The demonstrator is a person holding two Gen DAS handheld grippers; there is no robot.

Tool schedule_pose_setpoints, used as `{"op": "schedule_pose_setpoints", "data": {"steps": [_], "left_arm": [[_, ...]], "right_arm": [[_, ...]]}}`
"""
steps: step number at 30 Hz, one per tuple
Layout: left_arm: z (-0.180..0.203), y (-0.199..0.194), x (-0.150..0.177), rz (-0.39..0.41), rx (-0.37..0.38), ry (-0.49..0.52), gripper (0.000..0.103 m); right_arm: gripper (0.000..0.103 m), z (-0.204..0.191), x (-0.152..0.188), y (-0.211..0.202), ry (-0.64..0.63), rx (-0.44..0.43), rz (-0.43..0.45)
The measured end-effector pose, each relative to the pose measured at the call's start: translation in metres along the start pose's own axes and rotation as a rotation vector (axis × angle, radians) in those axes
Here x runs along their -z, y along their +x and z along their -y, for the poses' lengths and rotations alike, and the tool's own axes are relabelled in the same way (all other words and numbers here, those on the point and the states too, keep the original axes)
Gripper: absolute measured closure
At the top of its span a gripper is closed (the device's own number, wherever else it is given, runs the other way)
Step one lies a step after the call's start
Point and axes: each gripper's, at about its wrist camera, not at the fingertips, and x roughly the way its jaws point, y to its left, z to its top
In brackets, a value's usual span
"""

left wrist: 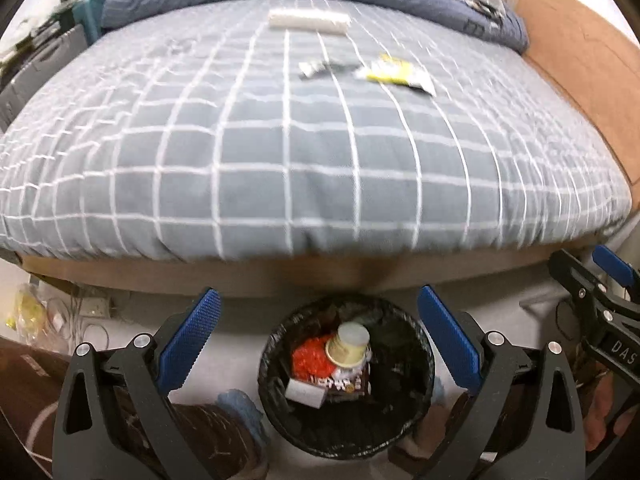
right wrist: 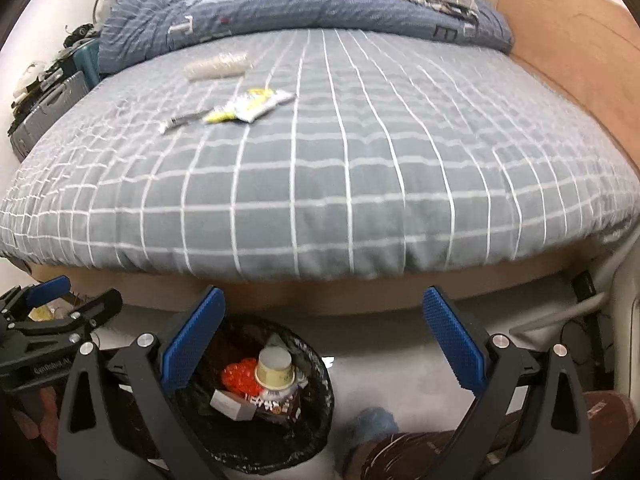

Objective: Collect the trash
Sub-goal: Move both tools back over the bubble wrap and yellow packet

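While both claws hang over the bin (left wrist: 346, 384), we note the left gripper (left wrist: 318, 340) spread wide and empty. Going left to right across the bed (right wrist: 320, 168): a clear plastic bottle (right wrist: 216, 66) lying on its side, a thin silver wrapper (right wrist: 182, 122), then a yellow-and-white packet (right wrist: 252, 106) just beside it. All look light; the wrappers soft and crinkly, best pinched at a raised edge, while the bottle, likely slick, wants a grip across its middle. Our right gripper (right wrist: 324, 340) also gapes wide, holding nothing.
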Motion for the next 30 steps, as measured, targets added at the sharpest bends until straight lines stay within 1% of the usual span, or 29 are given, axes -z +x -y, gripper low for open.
{"op": "schedule_pose_setpoints", "data": {"steps": [3, 5, 9, 12, 16, 19, 23, 24, 27, 30], "left_arm": [[-0.01, -0.009, -0.012, 0.036, -0.015, -0.021, 0.006], [-0.019, -0.013, -0.021, 0.062, -0.039, -0.037, 0.006], [-0.036, -0.017, -0.042, 0.097, -0.058, -0.072, 0.006], [-0.05, -0.018, -0.065, 0.121, -0.072, -0.088, 0.006], [-0.065, -0.015, -0.097, 0.142, -0.063, -0.115, 0.006], [-0.072, -0.01, -0.118, 0.141, -0.054, -0.122, 0.006], [-0.079, 0.001, -0.146, 0.144, -0.05, -0.12, 0.006], [-0.08, 0.004, -0.153, 0.149, -0.06, -0.119, 0.006], [-0.084, 0.015, -0.173, 0.151, -0.07, -0.114, 0.006], [-0.088, 0.024, -0.19, 0.154, -0.07, -0.115, 0.006]], "right_arm": [[0.007, -0.008, -0.014, -0.003, -0.006, -0.012, 0.029], [0.007, -0.013, -0.02, -0.005, -0.009, -0.017, 0.044], [0.007, -0.026, -0.042, -0.006, -0.017, -0.042, 0.077], [0.008, -0.036, -0.06, -0.007, -0.033, -0.051, 0.101], [0.007, -0.052, -0.092, 0.004, -0.051, -0.066, 0.112], [0.008, -0.061, -0.115, 0.023, -0.055, -0.071, 0.096], [0.007, -0.073, -0.148, 0.058, -0.048, -0.075, 0.059], [0.008, -0.076, -0.156, 0.069, -0.046, -0.079, 0.044], [0.008, -0.082, -0.172, 0.093, -0.036, -0.089, 0.012], [0.012, -0.087, -0.187, 0.126, -0.018, -0.09, -0.043]]}}
